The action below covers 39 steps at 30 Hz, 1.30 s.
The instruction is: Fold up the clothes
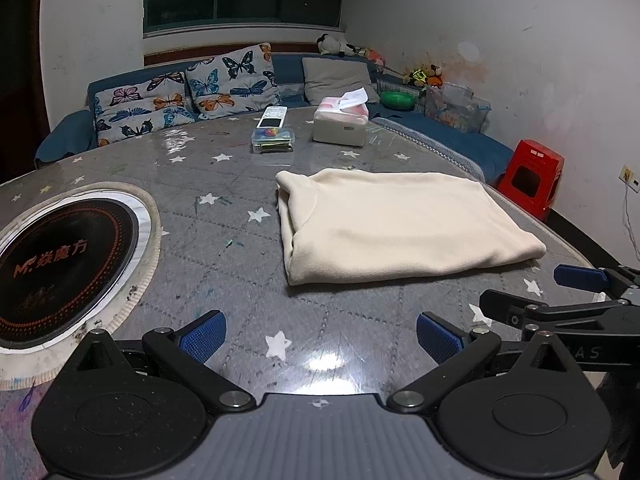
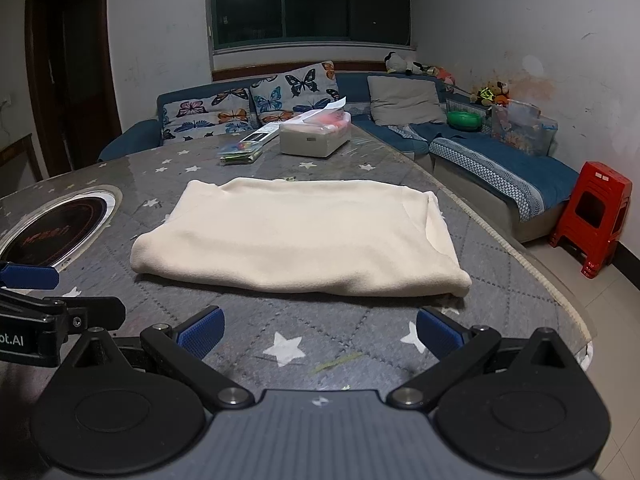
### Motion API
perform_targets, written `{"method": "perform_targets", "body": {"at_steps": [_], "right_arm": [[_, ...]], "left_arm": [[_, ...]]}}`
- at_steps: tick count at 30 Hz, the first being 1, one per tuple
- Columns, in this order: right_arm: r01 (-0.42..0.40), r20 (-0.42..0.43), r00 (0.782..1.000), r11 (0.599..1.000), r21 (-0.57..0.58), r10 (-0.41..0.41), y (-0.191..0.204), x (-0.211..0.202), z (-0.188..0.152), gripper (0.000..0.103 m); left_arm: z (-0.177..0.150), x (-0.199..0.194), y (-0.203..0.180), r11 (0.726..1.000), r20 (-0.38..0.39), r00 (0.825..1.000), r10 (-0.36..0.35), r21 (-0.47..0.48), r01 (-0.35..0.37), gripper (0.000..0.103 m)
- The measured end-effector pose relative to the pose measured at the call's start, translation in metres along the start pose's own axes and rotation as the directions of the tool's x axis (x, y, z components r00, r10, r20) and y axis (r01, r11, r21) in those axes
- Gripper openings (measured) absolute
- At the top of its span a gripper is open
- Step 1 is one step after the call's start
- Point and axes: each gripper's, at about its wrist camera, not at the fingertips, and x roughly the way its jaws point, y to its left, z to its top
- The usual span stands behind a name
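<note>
Low in each frame, the left gripper (image 1: 321, 334) and right gripper (image 2: 320, 330) hover spread wide and empty over the table (image 1: 224, 240), probably poised to take an edge. The cloth (image 2: 296, 236) lies mid-frame, folded into a flat rectangle. A tissue box (image 1: 340, 124) sits beyond, upper centre.

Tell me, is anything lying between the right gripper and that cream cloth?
No. In the right wrist view, only bare star-printed table cover lies between the open right gripper and the folded cream garment.
</note>
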Motion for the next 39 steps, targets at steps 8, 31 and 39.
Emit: {"method": "perform_targets", "body": {"at_steps": [8, 31, 39], "right_arm": [[-0.008, 0.011, 1.000, 1.000, 0.001, 0.008, 0.004, -0.007, -0.002, 0.103], [-0.020, 0.015, 1.000, 1.000, 0.009, 0.020, 0.006, -0.012, -0.007, 0.103], [-0.023, 0.007, 1.000, 1.000, 0.009, 0.023, 0.007, -0.009, -0.006, 0.103]], "left_arm": [[-0.004, -0.008, -0.003, 1.000, 0.012, 1.000, -0.001, 0.010, 0.000, 0.103], [-0.007, -0.016, -0.010, 0.999, 0.033, 0.999, 0.016, 0.047, -0.017, 0.103], [-0.006, -0.014, -0.012, 0.998, 0.026, 1.000, 0.016, 0.055, -0.017, 0.103]]}}
